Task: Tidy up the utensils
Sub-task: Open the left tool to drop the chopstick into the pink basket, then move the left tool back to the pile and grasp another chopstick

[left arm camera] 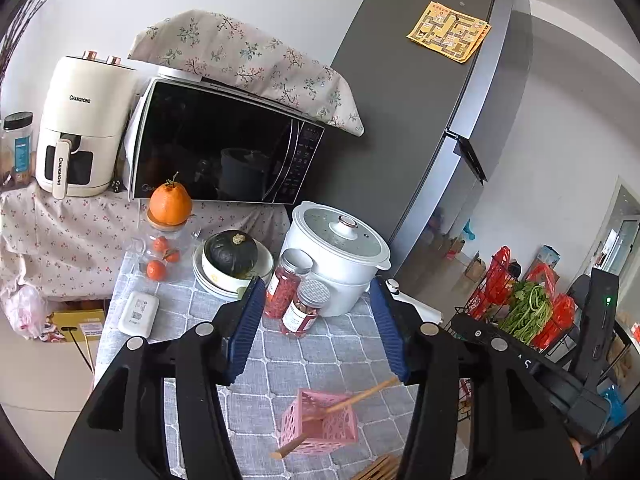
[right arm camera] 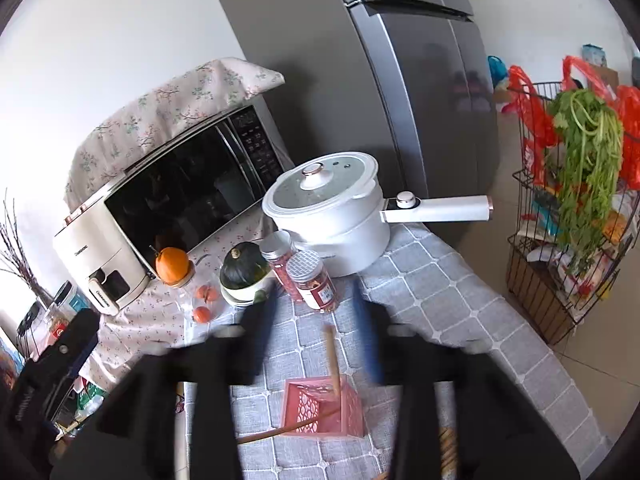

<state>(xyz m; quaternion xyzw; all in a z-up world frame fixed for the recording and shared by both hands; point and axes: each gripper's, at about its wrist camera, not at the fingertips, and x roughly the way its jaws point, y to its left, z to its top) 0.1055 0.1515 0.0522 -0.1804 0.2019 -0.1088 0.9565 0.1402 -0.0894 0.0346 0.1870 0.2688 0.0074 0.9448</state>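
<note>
A pink lattice utensil basket (left arm camera: 320,422) stands on the grey quilted tablecloth (left arm camera: 280,344), below and between my left gripper's fingers; it also shows in the right wrist view (right arm camera: 322,408). A wooden chopstick (left arm camera: 362,396) leans out of it toward the right, and another (left arm camera: 290,446) pokes through its lower left side. In the right wrist view one chopstick (right arm camera: 332,360) stands in the basket and another (right arm camera: 280,432) lies across its front. More wooden sticks (left arm camera: 380,468) lie near the front edge. My left gripper (left arm camera: 318,320) is open and empty. My right gripper (right arm camera: 316,336) is open, empty and motion-blurred above the basket.
Behind the basket stand two red-filled jars (left arm camera: 298,300), a white electric pot (left arm camera: 340,248) with a long handle (right arm camera: 440,206), a dark squash in stacked bowls (left arm camera: 232,260), oranges (left arm camera: 170,204), a microwave (left arm camera: 224,144), an air fryer (left arm camera: 80,128) and a fridge (left arm camera: 420,100). A wire rack with greens (right arm camera: 572,200) stands to the right.
</note>
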